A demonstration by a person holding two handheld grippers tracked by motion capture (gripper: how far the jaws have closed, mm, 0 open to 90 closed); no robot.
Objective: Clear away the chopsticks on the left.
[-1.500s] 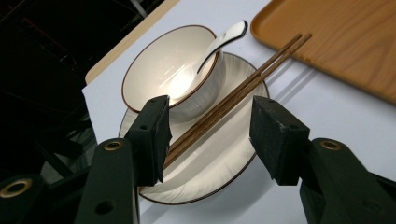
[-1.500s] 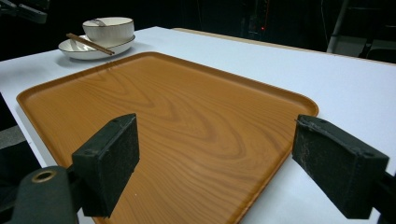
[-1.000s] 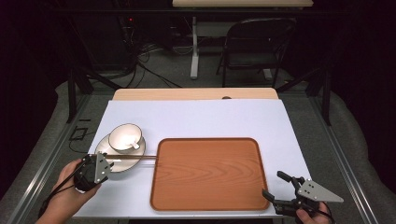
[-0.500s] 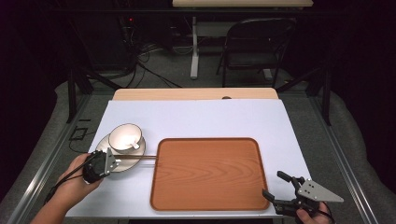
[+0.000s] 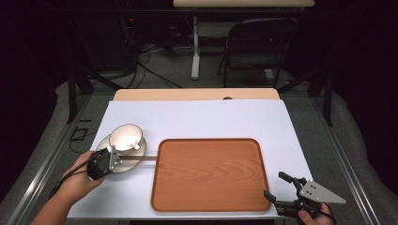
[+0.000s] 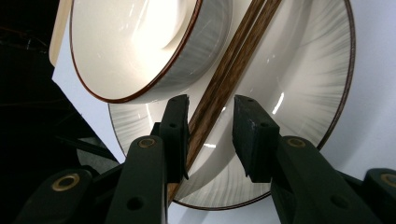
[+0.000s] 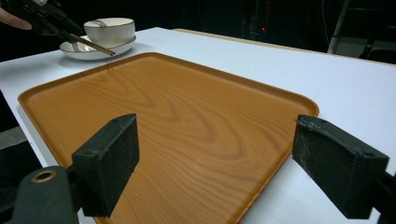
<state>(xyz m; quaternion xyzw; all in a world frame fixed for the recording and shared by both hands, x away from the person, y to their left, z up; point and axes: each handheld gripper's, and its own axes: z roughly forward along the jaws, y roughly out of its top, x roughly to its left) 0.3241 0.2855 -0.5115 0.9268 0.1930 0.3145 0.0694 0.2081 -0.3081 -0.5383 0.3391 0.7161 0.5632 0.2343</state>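
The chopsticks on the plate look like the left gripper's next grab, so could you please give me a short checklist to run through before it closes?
1. Chopsticks between the left gripper's jaws: ok, though close against one jaw.
2. Jaws apart, not yet clamped: ok.
3. Bowl out of the jaws' way: cannot tell; it sits very near one jaw.
4. Plate flat on the table: ok.
5. Tray bare for a drop-off: ok.
6. Right gripper out of the way, open: ok.
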